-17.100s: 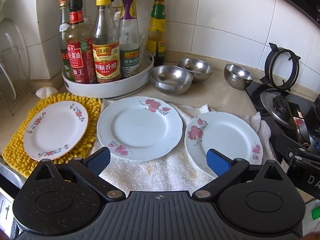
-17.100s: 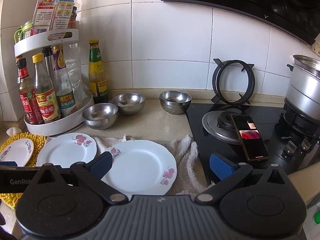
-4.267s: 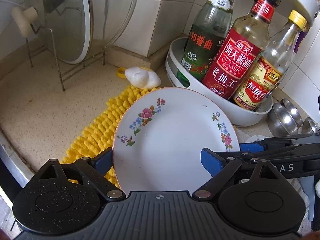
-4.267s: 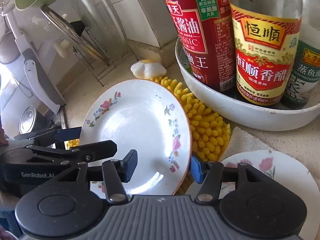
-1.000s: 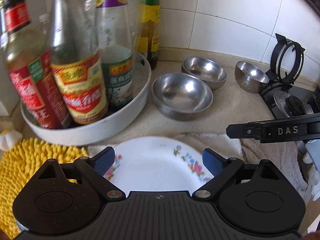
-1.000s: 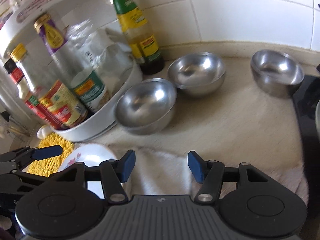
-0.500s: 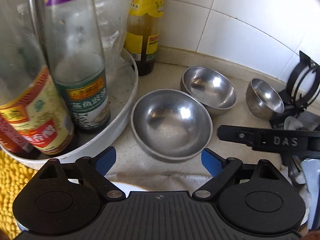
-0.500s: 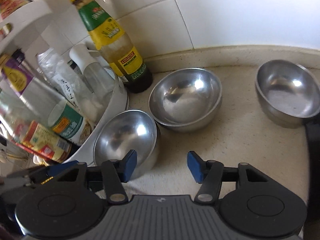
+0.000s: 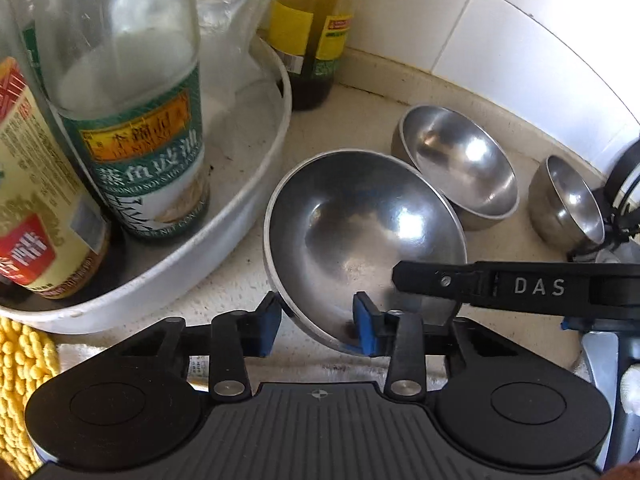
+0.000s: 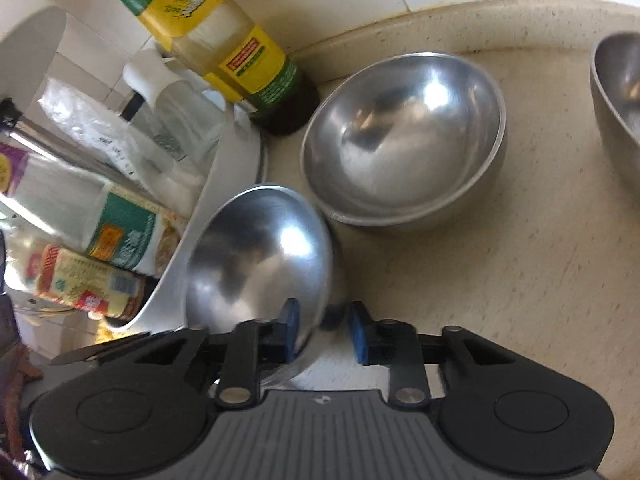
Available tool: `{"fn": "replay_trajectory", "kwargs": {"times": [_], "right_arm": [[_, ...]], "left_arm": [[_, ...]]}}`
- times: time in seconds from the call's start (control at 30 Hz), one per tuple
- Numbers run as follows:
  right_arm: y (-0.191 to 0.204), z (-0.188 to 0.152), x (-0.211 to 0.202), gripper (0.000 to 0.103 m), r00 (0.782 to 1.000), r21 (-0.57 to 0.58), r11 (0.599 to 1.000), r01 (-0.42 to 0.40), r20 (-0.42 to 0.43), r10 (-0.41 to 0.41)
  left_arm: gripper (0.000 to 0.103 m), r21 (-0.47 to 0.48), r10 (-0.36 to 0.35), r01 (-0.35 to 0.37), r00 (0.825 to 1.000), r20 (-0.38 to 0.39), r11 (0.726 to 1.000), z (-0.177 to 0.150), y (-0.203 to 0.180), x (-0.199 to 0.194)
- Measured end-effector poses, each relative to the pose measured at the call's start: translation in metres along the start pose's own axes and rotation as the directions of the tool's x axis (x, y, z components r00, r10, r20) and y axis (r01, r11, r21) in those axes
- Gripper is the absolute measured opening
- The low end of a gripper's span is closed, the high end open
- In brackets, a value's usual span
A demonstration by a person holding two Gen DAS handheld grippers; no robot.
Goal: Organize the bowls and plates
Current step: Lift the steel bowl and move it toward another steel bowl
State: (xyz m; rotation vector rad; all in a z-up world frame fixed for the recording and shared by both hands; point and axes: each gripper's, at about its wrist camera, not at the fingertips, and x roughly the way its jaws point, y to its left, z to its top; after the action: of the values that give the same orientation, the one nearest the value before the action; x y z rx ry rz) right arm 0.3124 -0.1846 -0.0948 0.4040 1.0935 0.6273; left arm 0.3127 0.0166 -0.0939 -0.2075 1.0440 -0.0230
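A steel bowl [image 9: 360, 232] stands tilted beside the white bottle tray, its near rim between the fingers of my left gripper [image 9: 318, 330], which is shut on it. The same bowl [image 10: 256, 256] shows in the right wrist view, where my right gripper [image 10: 322, 334] straddles its right rim, one finger inside and one outside, jaws narrowed. A second steel bowl [image 9: 460, 164] [image 10: 404, 136] sits behind it on the counter. A third, smaller steel bowl [image 9: 568, 200] [image 10: 618, 92] sits further right. No plates are in view.
The white round tray [image 9: 224, 240] holds several sauce bottles [image 9: 132, 100] close to the left of the held bowl. A dark sauce bottle [image 10: 240, 56] stands by the tiled wall. A yellow mat [image 9: 20, 376] and a white towel [image 9: 328, 372] lie near me.
Both grippers moved forward and down onto the nearest bowl and narrowed on its rim from open. The bowl now tilts. The plate has left the left wrist view.
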Motion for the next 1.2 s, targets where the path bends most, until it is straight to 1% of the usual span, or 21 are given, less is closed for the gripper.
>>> {"fn": "replay_trajectory", "kwargs": {"times": [0.1,0.2,0.37,0.47,0.53,0.6,0.73,0.8,0.87,0.97,1.0,1.07,1.13,1.2], "right_arm": [[-0.001,-0.007,-0.014,0.04,1.0,-0.027,0.999,0.023,0.015,-0.023],[-0.013,-0.01,-0.031,0.04,0.999,0.006,0.999,0.038,0.02,-0.038],[-0.035,-0.028,-0.055,0.04,0.995,0.08,0.993,0.086,0.04,-0.089],[-0.046,-0.034,-0.067,0.041,0.99,0.122,0.986,0.111,0.069,-0.12],[-0.049,-0.036,-0.079,0.041,0.986,0.137,0.983,0.12,0.096,-0.133],[-0.049,-0.035,-0.089,0.041,0.982,0.133,0.982,0.133,0.112,-0.149],[-0.047,-0.026,-0.105,0.042,0.972,0.112,0.98,0.167,0.146,-0.182],[-0.043,-0.016,-0.11,0.042,0.968,0.091,0.979,0.182,0.162,-0.195],[-0.04,-0.006,-0.115,0.045,0.964,0.074,0.979,0.188,0.176,-0.199],[-0.035,0.013,-0.114,0.05,0.964,0.05,0.982,0.184,0.187,-0.19],[-0.034,0.019,-0.112,0.051,0.964,0.044,0.982,0.184,0.187,-0.189],[-0.032,0.032,-0.106,0.051,0.963,0.027,0.981,0.19,0.19,-0.191],[-0.033,0.045,-0.097,0.053,0.962,0.024,0.979,0.2,0.187,-0.201],[-0.037,0.057,-0.086,0.055,0.964,0.027,0.979,0.2,0.172,-0.202]], "left_arm": [[0.046,0.034,-0.014,0.014,1.0,-0.008,0.999,-0.003,-0.006,-0.002],[0.048,0.081,-0.042,0.043,0.999,-0.019,0.996,-0.009,-0.019,-0.005],[0.052,0.164,-0.104,0.111,0.993,-0.051,0.98,-0.022,-0.048,-0.004],[0.053,0.204,-0.114,0.122,0.992,-0.05,0.971,-0.026,-0.06,-0.003],[0.056,0.222,-0.111,0.115,0.993,-0.03,0.968,-0.028,-0.063,-0.009],[0.066,0.224,-0.104,0.102,0.995,-0.005,0.969,-0.027,-0.061,-0.016],[0.067,0.213,-0.092,0.082,0.995,0.041,0.974,-0.019,-0.057,-0.03],[0.071,0.205,-0.076,0.063,0.995,0.059,0.977,-0.011,-0.053,-0.037],[0.072,0.194,-0.063,0.047,0.995,0.078,0.98,-0.002,-0.053,-0.039],[0.078,0.186,-0.052,0.032,0.993,0.103,0.982,0.01,-0.054,-0.045],[0.081,0.184,-0.045,0.024,0.993,0.11,0.983,0.015,-0.056,-0.045],[0.083,0.179,-0.025,0.003,0.992,0.124,0.984,0.023,-0.06,-0.043],[0.086,0.178,0.001,-0.024,0.991,0.132,0.984,0.031,-0.066,-0.039],[0.088,0.172,0.041,-0.064,0.99,0.133,0.983,0.041,-0.071,-0.032]]}}
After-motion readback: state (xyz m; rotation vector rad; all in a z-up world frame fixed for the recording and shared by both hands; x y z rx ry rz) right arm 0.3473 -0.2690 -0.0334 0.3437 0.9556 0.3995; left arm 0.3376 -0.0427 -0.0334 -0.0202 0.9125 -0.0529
